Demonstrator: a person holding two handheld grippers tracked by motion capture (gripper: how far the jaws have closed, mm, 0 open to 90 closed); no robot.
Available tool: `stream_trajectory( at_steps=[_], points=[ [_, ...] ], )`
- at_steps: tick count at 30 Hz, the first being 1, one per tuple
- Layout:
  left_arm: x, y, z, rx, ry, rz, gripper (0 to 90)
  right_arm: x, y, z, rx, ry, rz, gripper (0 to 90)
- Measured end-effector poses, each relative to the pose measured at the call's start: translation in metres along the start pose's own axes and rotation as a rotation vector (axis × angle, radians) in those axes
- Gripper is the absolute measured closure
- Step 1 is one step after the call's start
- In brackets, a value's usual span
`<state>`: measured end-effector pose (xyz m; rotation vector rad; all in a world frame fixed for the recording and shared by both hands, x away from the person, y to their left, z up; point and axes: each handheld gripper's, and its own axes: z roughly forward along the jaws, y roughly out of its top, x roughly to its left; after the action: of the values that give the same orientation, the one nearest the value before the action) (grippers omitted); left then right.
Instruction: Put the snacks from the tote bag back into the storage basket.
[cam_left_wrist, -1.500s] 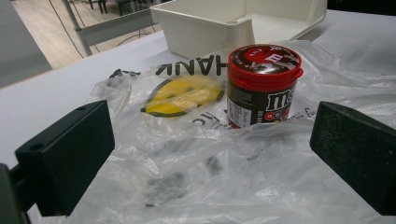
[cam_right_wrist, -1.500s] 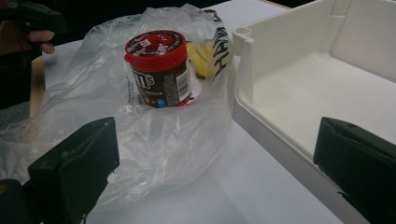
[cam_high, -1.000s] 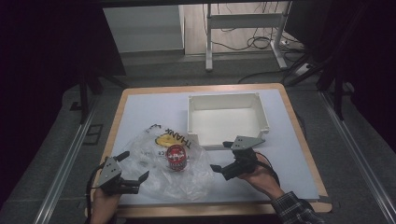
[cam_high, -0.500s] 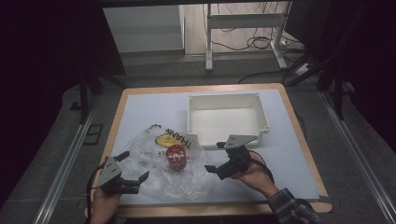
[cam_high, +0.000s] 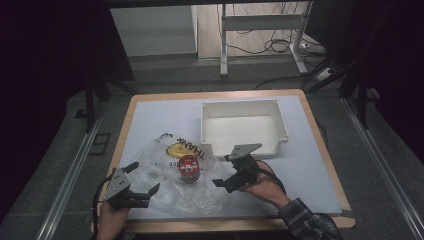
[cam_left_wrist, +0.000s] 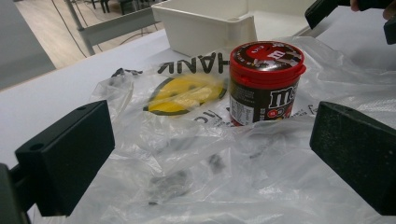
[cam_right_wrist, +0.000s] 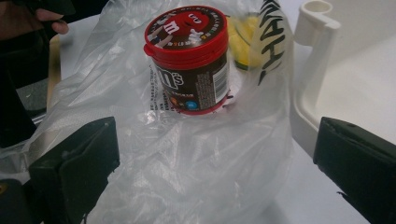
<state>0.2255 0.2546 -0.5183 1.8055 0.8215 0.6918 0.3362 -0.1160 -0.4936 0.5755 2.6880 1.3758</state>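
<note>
1. Left gripper (cam_left_wrist: 210, 154): two black jaws rising from the bottom corners, spread wide, nothing between them but bag film.
2. Clear plastic bag (cam_left_wrist: 196, 168): crumpled flat on the white table (cam_left_wrist: 42, 98), printed with black lettering and a yellow smiley face (cam_left_wrist: 184, 93).
3. Candy jar (cam_left_wrist: 265, 84): red lid, brown label, standing upright on the bag, beyond the jaws.
4. White bin (cam_left_wrist: 210, 28): just behind the jar, toward the table's far edge.
5. Other gripper (cam_left_wrist: 327, 9): dark shape at the top right corner.
</note>
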Motion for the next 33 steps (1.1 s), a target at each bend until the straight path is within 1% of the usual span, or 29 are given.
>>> stream_trajectory(
  at_steps=[5,11,18,23,24,33],
  points=[
    [0.0,0.0,0.0,0.0,0.001,0.001,0.0,0.002,0.005,0.009,0.015,0.004,-0.021,0.7],
    [0.0,0.0,0.0,0.0,0.001,0.002,0.0,0.004,0.011,0.018,0.043,0.017,-0.03,1.2],
    [0.0,0.0,0.0,0.001,0.0,0.001,0.0,0.004,0.016,0.025,0.055,0.033,-0.023,1.9],
    [0.0,0.0,0.0,0.001,0.001,0.002,0.0,0.004,0.021,0.029,0.076,0.041,-0.021,3.4],
    [0.0,0.0,0.0,0.002,0.0,0.002,0.0,0.004,0.022,0.031,0.083,0.041,-0.029,3.7],
    [0.0,0.0,0.0,0.002,0.0,0.002,0.0,0.007,0.031,0.045,0.118,0.054,-0.043,4.8]
  ],
)
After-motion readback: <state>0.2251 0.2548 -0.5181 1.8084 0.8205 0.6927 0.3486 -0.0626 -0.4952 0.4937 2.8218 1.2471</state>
